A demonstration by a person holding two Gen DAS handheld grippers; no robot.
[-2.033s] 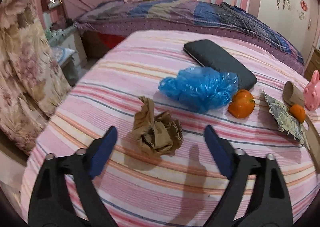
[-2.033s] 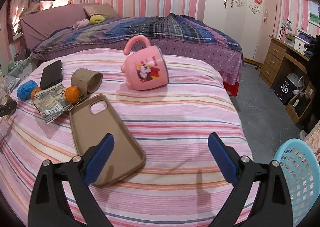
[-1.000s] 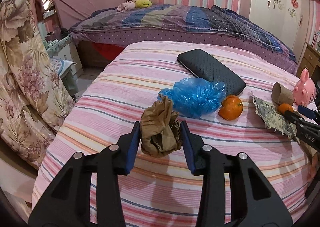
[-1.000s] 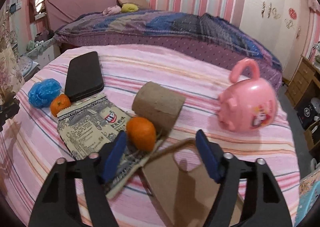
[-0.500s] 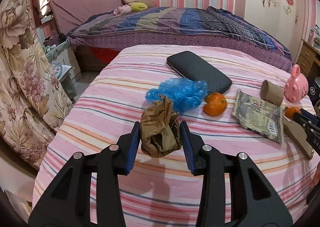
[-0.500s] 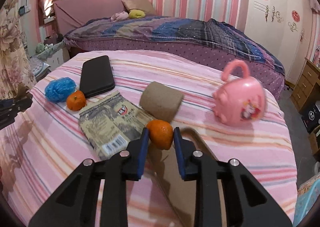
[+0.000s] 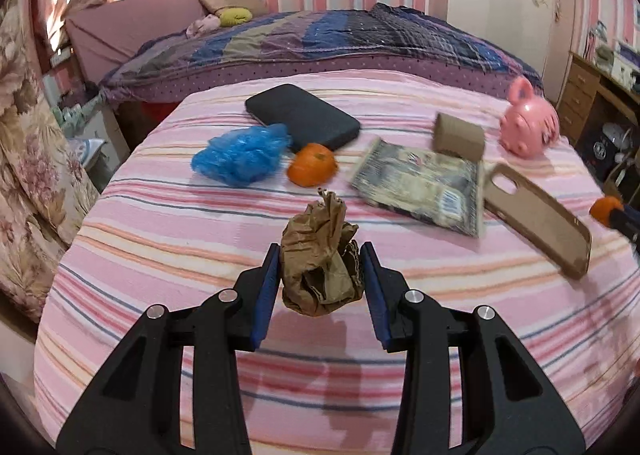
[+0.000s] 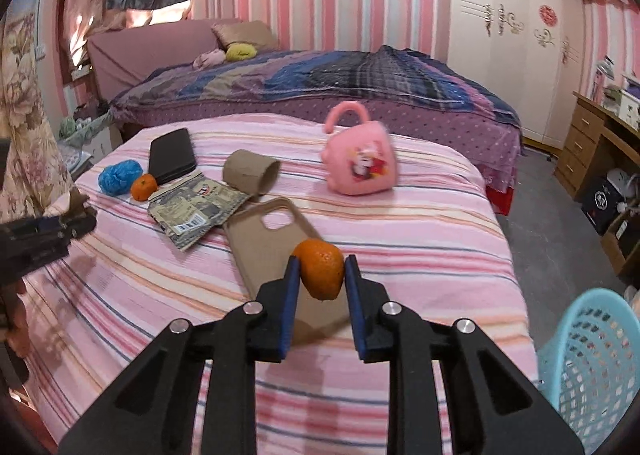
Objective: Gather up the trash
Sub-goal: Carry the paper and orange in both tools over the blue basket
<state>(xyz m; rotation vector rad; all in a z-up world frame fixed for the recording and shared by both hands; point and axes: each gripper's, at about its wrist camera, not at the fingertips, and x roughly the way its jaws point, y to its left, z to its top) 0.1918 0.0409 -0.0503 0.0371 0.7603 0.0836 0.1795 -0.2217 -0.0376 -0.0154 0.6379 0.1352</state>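
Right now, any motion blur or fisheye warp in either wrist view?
Left wrist view: crumpled brown paper in the left gripper is sharp; snack wrapper and phone case smear. Right wrist view: orange in the right gripper is sharp, pink mug blurred. Both bow at the edges.

A crumpled brown paper wad (image 7: 320, 259) is hanging above the pink striped bedcover, pinched from both sides. A small round orange tangerine (image 8: 322, 273) is also sitting lifted, squeezed at its two sides. A crinkled blue plastic bag (image 7: 241, 160) is lying on the cover, and just beside it a second orange tangerine (image 7: 312, 170) is resting. A flattened printed foil wrapper (image 7: 420, 185) is lying nearby, and a short brown cardboard tube (image 7: 459, 136) is lying on its side at the wrapper's far edge.
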